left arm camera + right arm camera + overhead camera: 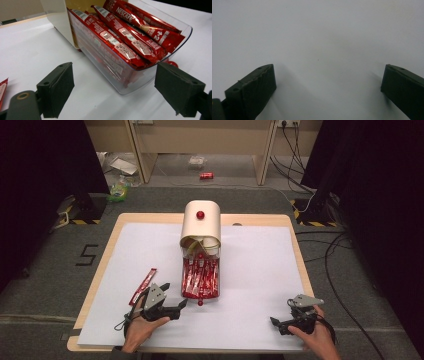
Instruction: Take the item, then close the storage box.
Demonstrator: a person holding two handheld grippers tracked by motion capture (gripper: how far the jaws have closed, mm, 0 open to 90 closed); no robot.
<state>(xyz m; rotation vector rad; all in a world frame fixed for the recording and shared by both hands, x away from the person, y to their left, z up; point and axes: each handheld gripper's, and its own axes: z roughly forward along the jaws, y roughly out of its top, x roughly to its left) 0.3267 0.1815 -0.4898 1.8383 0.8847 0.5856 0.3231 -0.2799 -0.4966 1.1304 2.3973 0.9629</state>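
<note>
Clear drawer of red sachets before spread left gripper.

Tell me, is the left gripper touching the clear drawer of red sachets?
Apart: in the left gripper view, white table shows between the open left gripper and the drawer.

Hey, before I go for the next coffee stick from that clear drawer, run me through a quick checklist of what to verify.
1. Left gripper open, nothing between its fingers: ok.
2. Clear drawer pulled out of the cream dispenser: ok.
3. Red coffee sticks in the drawer, on top and reachable: ok.
4. Left gripper lined up with the drawer's front corner: ok.
5. Loose stick on the white sheet, out of the left gripper's way: ok.
6. Right gripper open, apart from the drawer: ok.
</note>
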